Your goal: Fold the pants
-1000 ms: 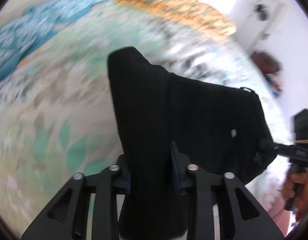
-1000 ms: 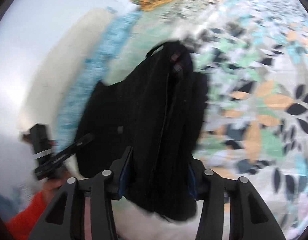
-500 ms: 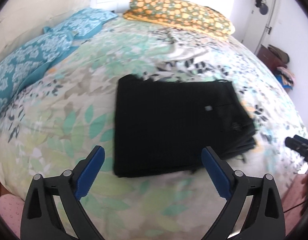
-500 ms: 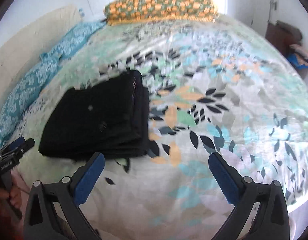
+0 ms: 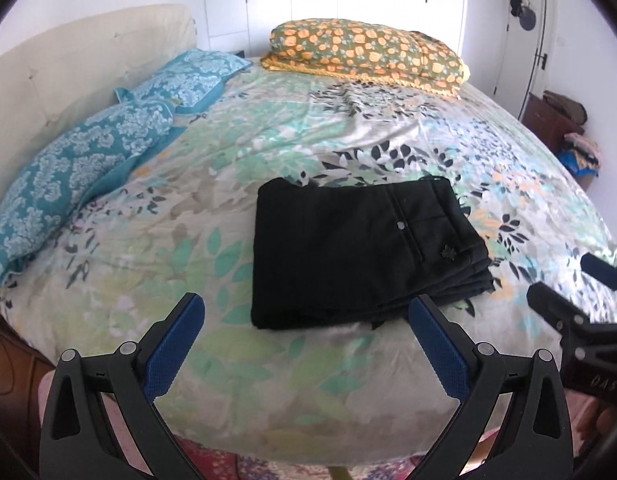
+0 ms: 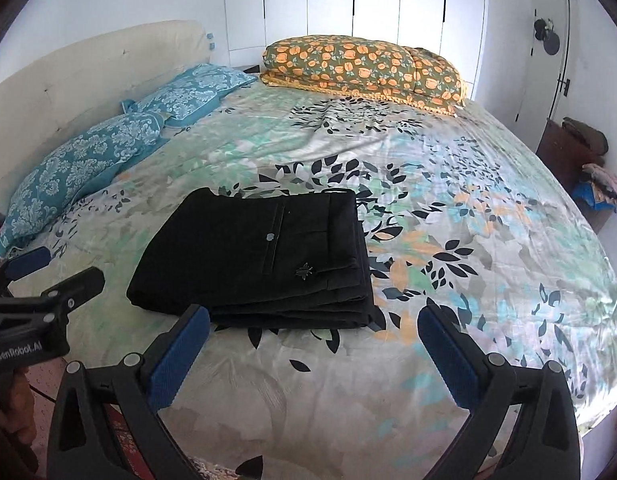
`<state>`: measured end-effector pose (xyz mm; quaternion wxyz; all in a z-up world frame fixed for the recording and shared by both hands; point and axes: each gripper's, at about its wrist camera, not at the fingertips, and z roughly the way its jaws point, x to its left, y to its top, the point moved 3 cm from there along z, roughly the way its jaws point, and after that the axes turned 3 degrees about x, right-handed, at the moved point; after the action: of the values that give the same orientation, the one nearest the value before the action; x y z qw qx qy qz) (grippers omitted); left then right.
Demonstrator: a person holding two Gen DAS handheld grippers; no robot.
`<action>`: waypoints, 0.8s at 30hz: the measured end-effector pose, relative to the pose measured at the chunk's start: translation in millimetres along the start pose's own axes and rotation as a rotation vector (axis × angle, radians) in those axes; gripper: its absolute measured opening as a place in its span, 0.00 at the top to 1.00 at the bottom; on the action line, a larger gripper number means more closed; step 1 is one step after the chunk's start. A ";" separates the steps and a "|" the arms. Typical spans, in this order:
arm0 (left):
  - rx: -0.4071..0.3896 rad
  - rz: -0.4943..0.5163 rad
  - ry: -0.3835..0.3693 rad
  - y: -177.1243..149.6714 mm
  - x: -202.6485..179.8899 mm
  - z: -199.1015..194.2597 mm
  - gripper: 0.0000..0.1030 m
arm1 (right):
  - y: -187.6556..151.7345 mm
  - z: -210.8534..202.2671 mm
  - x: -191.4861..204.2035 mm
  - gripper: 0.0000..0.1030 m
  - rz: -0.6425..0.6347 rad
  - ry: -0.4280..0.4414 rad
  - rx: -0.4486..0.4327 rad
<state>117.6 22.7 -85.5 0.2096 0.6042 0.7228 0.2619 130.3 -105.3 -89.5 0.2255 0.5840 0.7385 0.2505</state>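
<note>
On the near part of the bed, the black pants lie folded into a flat rectangular stack on the leaf-print cover, the back pocket with its button facing up and the layered edges showing along the near right side. Both tools hang back off the near edge of the mattress, apart from the cloth. The left gripper has its blue-padded fingers spread wide and holds nothing; the right gripper is likewise spread wide and bare. Two teal patterned pillows rest along the left by the cream headboard, and an orange flowered pillow sits at the far edge.
</note>
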 end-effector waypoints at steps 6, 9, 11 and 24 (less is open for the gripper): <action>-0.042 0.026 0.099 0.2 -0.3 -9.1 0.01 | -5.7 -5.4 -4.2 0.00 0.006 -0.016 -0.001; -0.054 0.005 0.106 0.6 0.8 -13.8 0.01 | -7.2 -6.1 -4.6 0.00 0.002 -0.022 0.000; -0.061 0.015 0.136 0.0 -0.8 -15.6 0.01 | -7.7 -6.2 -4.6 0.00 0.001 -0.023 0.000; -0.004 0.034 0.070 -3.8 -5.7 -12.0 0.01 | -8.4 -13.1 -2.3 0.00 -0.025 -0.047 -0.019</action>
<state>108.3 15.1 -78.7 0.1807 0.6064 0.7188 0.2880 116.3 -110.5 -84.6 0.2513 0.5783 0.7378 0.2409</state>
